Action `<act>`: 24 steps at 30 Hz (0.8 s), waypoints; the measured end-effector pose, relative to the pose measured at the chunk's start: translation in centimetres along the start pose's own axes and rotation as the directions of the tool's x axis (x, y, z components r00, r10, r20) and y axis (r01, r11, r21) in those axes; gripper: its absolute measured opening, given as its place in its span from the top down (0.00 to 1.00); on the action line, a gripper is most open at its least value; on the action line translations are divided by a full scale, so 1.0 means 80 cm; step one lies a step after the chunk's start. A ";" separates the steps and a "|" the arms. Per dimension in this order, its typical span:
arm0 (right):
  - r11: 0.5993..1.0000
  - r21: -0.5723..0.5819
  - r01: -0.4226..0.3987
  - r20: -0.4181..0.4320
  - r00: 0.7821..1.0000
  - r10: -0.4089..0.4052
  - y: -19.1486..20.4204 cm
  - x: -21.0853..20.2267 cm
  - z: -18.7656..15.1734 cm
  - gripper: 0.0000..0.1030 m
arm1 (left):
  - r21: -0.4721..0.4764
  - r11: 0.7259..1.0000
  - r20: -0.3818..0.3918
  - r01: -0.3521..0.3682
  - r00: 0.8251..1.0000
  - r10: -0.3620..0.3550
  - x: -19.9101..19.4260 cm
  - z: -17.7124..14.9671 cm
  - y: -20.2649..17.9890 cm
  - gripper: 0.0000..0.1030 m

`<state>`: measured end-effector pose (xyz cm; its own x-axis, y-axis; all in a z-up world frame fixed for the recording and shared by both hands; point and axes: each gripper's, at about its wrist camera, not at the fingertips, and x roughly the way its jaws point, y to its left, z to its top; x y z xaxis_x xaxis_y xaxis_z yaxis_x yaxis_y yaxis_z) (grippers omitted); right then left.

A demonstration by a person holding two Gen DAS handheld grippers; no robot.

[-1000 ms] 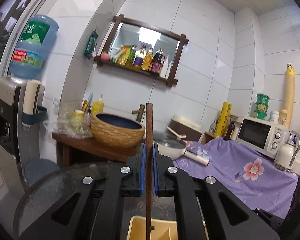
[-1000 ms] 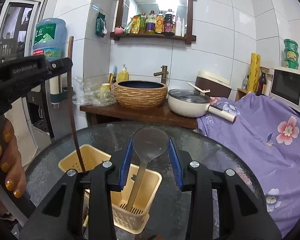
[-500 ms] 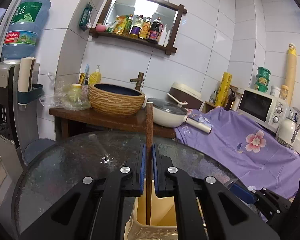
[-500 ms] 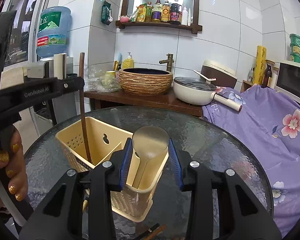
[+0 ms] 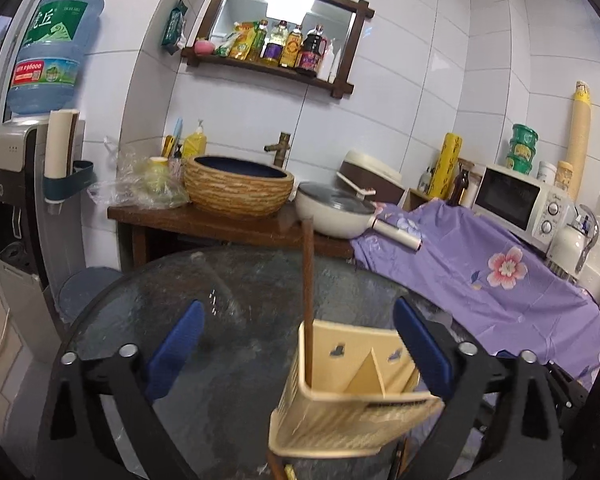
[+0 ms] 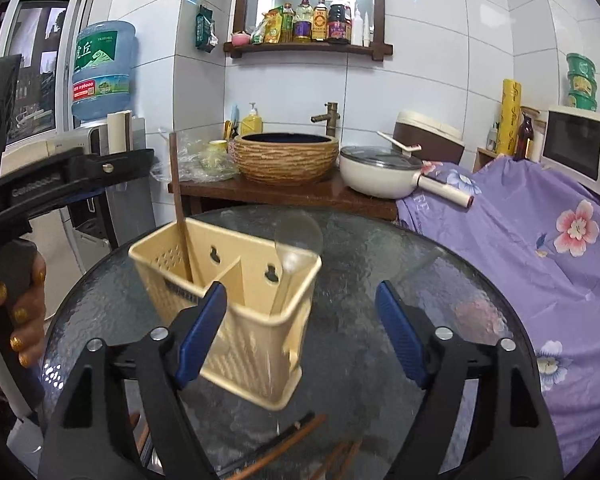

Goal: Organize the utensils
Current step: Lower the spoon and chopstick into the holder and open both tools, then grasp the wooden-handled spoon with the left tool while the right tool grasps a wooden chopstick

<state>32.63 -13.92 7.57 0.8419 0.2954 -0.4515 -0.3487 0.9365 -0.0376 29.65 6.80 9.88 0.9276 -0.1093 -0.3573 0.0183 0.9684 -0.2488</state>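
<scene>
White-tiled kitchen, round glass worktop (image 6: 380, 264): both my grippers hang over a cream plastic utensil holder (image 6: 228, 280) that stands near the middle of the glass.

My left gripper (image 5: 296, 340) has its jaws spread wide and holds nothing. One dark wooden chopstick (image 5: 308, 280) stands upright between them, its lower end down in the left compartment of the holder, touching neither blue pad. In the right wrist view that same stick leans a little against the holder's back wall.

My right gripper (image 6: 300, 332) is likewise spread wide and empty. One clear plastic ladle (image 6: 296, 240) stands in the right compartment, bowl up, just beyond and between these jaws.

By my reading, what comes next turns on the loose chopsticks (image 6: 292, 436) lying flat on the glass on the near side of the holder, below and in front of my right jaws. Their long axes run slantwise, roughly from near-left to far-right. My right gripper looks the nearer of the two; it would have to tip down and turn to close across a stick.

The count: one holder with two compartments, one chopstick stowed, one ladle stowed. Loose sticks number at least four, though the blur and the gripper bodies hide the exact figure.
</scene>
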 end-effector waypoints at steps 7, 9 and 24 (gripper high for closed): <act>0.998 0.058 0.036 -0.179 0.984 -0.025 -0.015 -0.019 -0.068 0.25 | 0.089 0.996 -0.205 -0.009 0.978 0.027 -0.012 -0.056 0.016 0.06; 0.996 0.069 0.056 -0.231 0.972 -0.039 -0.019 -0.020 -0.087 0.25 | 0.111 0.994 -0.257 -0.015 0.965 0.043 -0.015 -0.077 0.021 0.07; 0.987 0.095 0.133 -0.429 0.900 -0.080 -0.025 -0.003 -0.155 0.63 | 0.198 0.980 -0.427 -0.004 0.900 0.090 -0.027 -0.167 0.018 0.32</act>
<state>28.02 -18.19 -3.33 0.6090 0.1093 -0.7856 -0.1927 0.9812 -0.0129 22.69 5.43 -1.70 0.6767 -0.1070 -0.7285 0.0876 0.9941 -0.0646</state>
